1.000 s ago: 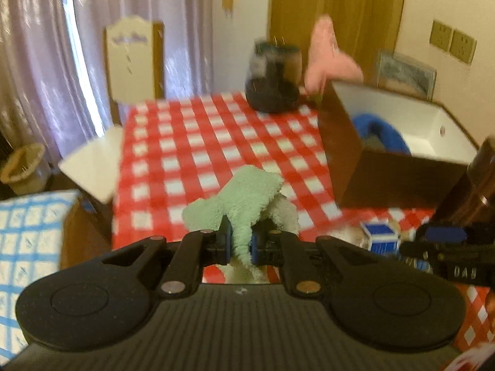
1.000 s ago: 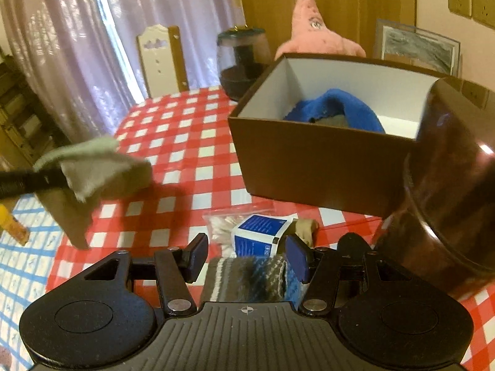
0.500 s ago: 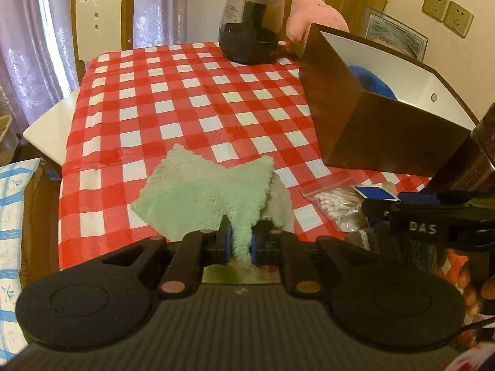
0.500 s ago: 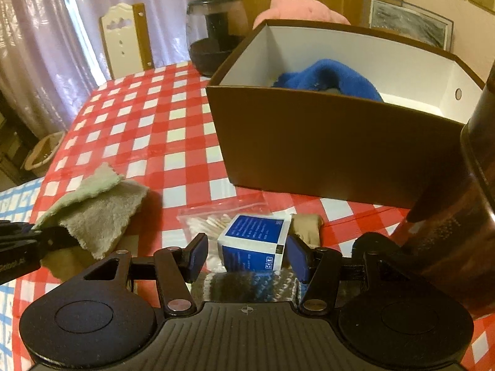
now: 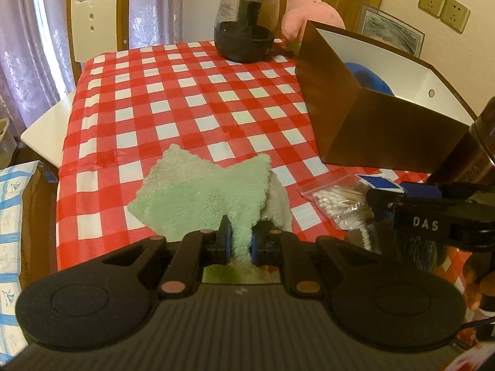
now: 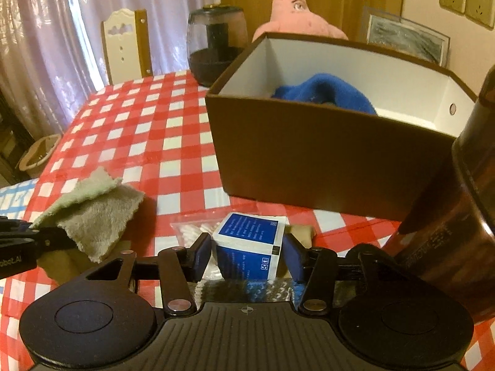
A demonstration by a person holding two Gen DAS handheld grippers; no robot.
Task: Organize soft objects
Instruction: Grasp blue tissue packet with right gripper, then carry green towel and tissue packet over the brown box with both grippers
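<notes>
My left gripper (image 5: 240, 241) is shut on a fluffy pale green cloth (image 5: 201, 194), which lies spread on the red checked tablecloth; it also shows in the right wrist view (image 6: 89, 213). My right gripper (image 6: 247, 256) is open, its fingers either side of a small blue and white packet (image 6: 250, 241) and above a striped grey-blue knit item (image 6: 247, 287). A brown box (image 6: 309, 154) with a white inside holds a blue soft cloth (image 6: 324, 92). The box also shows in the left wrist view (image 5: 365, 117).
A clear bag of cotton swabs (image 5: 334, 198) lies by the packet. A dark glossy cylinder (image 6: 464, 216) stands close on the right. A dark jar (image 5: 244, 21), a pink plush toy (image 6: 294, 9) and a chair (image 5: 96, 15) are at the table's far end.
The left gripper has lowered the green cloth from the air onto the table. The right gripper has moved forward and down, so the blue packet now sits between its fingers.
</notes>
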